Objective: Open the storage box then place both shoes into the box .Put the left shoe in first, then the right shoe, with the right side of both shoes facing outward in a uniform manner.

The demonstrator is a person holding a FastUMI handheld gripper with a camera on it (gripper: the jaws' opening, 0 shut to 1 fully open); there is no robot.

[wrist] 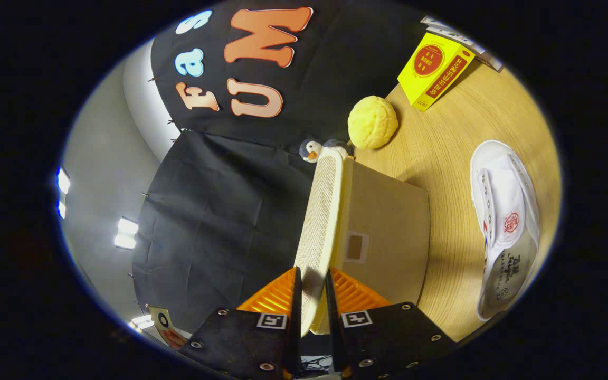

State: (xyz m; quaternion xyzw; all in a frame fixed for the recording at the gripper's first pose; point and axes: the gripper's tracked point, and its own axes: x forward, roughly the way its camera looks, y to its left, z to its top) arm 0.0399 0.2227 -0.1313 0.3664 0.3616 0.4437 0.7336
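Note:
My gripper (312, 272) is shut on the near edge of the storage box's lid (321, 211), a cream woven panel that runs away between the fingers. The beige box (386, 232) stands on the wooden table (441, 158), and the lid lies along its top. The view is rolled, so the table rises on the box's far side. One white canvas shoe (504, 221) with a red mark on its tongue lies on the table beyond the box, apart from it.
A round yellow bun-shaped toy (372, 122) and a small penguin plush (312, 150) sit just past the box's far end. A yellow carton (433, 68) stands further back on the table. Black cloth walls close the booth behind.

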